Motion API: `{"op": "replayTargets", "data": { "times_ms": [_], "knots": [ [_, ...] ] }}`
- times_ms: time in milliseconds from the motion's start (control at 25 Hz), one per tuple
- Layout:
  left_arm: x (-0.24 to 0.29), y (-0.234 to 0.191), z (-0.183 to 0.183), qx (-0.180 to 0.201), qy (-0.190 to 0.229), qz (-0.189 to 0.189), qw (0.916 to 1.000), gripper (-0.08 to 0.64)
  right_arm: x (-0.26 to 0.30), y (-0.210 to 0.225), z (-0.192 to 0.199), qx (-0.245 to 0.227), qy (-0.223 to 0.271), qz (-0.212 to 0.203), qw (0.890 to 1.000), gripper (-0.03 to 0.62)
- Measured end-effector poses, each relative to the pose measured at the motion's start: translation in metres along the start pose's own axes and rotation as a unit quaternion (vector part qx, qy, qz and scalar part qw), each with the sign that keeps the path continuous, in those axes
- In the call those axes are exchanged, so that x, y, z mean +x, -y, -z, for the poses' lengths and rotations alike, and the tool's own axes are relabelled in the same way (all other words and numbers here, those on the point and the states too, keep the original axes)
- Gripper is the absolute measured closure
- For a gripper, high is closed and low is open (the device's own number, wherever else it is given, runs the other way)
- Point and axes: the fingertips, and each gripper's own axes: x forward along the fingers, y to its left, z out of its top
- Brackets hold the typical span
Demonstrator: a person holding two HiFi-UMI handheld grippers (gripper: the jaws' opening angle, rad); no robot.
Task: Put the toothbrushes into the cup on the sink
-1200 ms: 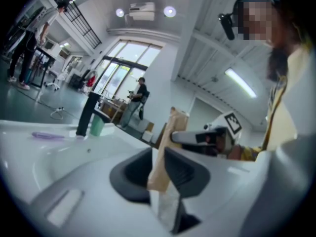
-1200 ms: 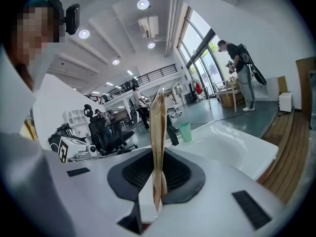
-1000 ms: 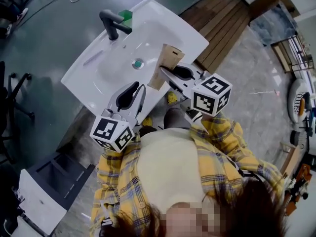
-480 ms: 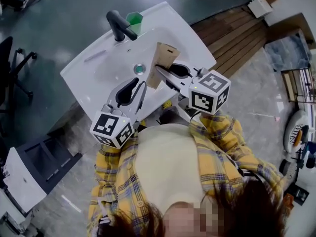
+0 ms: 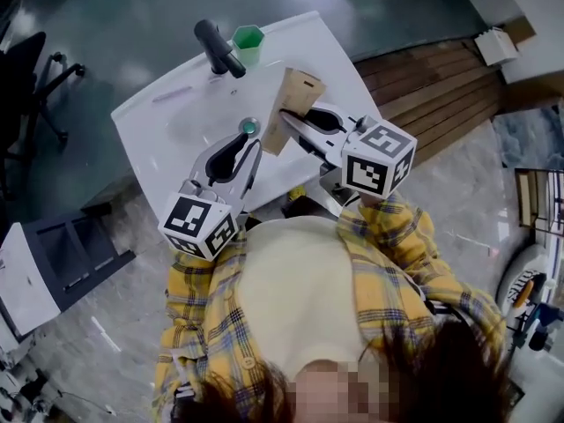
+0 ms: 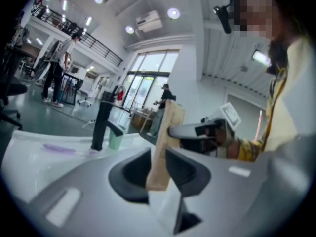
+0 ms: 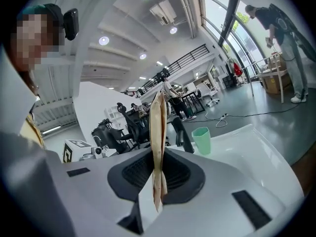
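Note:
A flat brown paper package (image 5: 291, 108) stands upright over the white sink (image 5: 159, 139), with my right gripper (image 5: 286, 117) shut on it. In the right gripper view the package (image 7: 158, 147) shows edge-on between the jaws. My left gripper (image 5: 251, 148) is beside it, and its jaws have just been opening. The package's lower end (image 6: 159, 157) shows in their gap, and the pads do not press it. A green cup (image 5: 248, 42) stands beside the black faucet (image 5: 218, 47). A purple toothbrush (image 5: 172, 95) lies on the sink's left rim.
The drain (image 5: 249, 127) sits in the basin just beyond the left jaws. An office chair (image 5: 40, 86) and a grey cabinet (image 5: 53, 263) stand left of the sink. Wooden decking (image 5: 423, 86) lies to its right. People stand in the background (image 7: 286, 38).
Both grippers have moved further over the basin, the package going along in the right one. The left jaws stand closer to the drain. The cup and the purple toothbrush have stayed put.

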Motion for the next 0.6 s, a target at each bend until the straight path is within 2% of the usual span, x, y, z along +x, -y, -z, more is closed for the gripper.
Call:
{"op": "replayTargets", "data": {
  "times_ms": [320, 600],
  "knots": [
    [0.015, 0.01, -0.001, 0.005, 0.0, -0.027, 0.9996, 0.479, 0.003, 0.006, -0.005, 0.022, -0.009, -0.055, 0.998, 0.541],
    [0.036, 0.02, -0.002, 0.046, -0.014, -0.032, 0.9984, 0.463, 0.0, 0.013, -0.005, 0.047, -0.012, -0.08, 0.996, 0.541]
  ]
}}
